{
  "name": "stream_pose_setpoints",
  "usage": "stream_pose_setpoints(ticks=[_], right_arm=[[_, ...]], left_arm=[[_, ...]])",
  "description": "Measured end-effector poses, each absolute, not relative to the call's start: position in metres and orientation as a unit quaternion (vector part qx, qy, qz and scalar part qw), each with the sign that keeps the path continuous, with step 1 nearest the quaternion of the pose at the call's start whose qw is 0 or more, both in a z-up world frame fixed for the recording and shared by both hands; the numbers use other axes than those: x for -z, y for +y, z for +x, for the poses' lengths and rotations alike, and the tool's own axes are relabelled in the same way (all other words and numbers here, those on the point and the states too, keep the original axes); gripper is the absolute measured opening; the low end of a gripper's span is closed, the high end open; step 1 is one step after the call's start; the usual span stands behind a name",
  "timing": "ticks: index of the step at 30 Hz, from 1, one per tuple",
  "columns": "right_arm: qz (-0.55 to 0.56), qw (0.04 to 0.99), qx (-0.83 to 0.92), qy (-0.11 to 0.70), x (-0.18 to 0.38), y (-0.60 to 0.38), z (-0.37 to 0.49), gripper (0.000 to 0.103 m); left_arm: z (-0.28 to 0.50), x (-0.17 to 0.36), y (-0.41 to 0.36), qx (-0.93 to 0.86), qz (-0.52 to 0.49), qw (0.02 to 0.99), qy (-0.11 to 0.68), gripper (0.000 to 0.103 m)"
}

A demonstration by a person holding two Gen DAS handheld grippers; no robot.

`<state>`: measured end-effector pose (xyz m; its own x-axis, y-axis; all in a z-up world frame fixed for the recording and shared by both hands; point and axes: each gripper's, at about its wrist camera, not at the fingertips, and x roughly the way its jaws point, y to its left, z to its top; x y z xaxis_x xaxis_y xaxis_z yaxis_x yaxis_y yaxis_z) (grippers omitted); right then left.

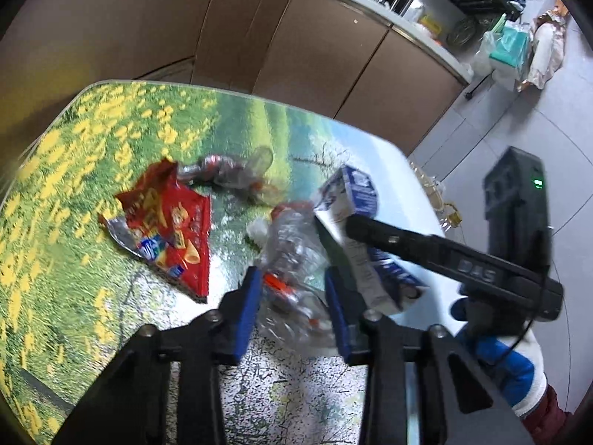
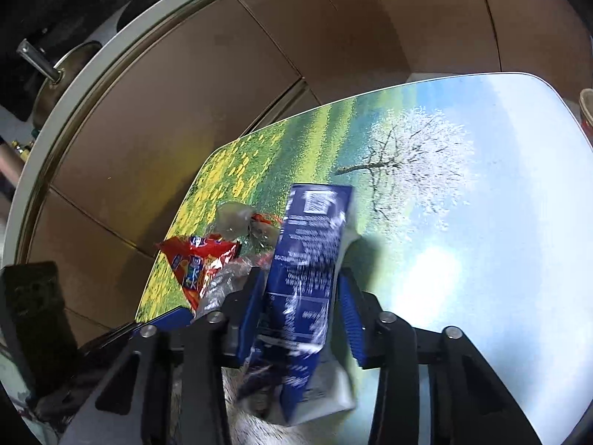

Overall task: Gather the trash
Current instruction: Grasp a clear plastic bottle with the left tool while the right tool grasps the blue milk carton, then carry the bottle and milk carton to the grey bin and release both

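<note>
In the left wrist view a crushed clear plastic bottle (image 1: 292,256) sits between the blue pads of my left gripper (image 1: 292,289), which is closed on it above the table (image 1: 92,222). A red snack bag (image 1: 166,222) lies to its left, and a second crushed bottle (image 1: 229,170) lies behind it. My right gripper (image 2: 302,307) is shut on a blue and white milk carton (image 2: 307,259), held tilted over the table (image 2: 481,222). The carton also shows in the left wrist view (image 1: 355,200), with the right gripper's finger (image 1: 426,248) across it. The red bag (image 2: 200,263) shows at left in the right wrist view.
Brown cabinet fronts (image 1: 315,55) run behind the table, with a counter and sink above. A black box with a green light (image 1: 519,200) stands on the grey floor to the right. Bags and clutter (image 1: 519,44) lie at the far right.
</note>
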<state>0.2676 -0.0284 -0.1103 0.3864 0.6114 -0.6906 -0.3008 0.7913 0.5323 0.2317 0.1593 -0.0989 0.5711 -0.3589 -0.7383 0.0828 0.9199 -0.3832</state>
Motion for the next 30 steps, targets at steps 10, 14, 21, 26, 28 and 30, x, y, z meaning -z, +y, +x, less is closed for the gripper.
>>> stream_pose_setpoints(ticks=[10, 14, 21, 26, 28, 30], right_arm=[[0.137, 0.816, -0.29, 0.481, 0.106, -0.052, 0.252, 0.039], [0.123, 0.814, -0.297, 0.484, 0.102, -0.053, 0.244, 0.038], [0.129, 0.825, -0.307, 0.456, 0.077, -0.067, 0.214, 0.038], [0.132, 0.834, -0.315, 0.434, 0.053, -0.074, 0.188, 0.038], [0.131, 0.837, -0.318, 0.427, 0.045, -0.076, 0.178, 0.038], [0.131, 0.839, -0.321, 0.419, 0.037, -0.079, 0.167, 0.038]], left_arm=[[0.227, 0.114, 0.148, 0.101, -0.146, 0.87, 0.46, 0.009], [0.213, 0.104, 0.148, 0.099, -0.149, 0.877, 0.446, 0.006], [0.182, 0.079, 0.151, 0.103, -0.15, 0.889, 0.42, 0.005], [0.156, 0.053, 0.158, 0.094, -0.157, 0.9, 0.395, 0.005], [0.146, 0.044, 0.158, 0.09, -0.156, 0.904, 0.387, 0.005], [0.135, 0.035, 0.155, 0.086, -0.147, 0.91, 0.378, 0.005]])
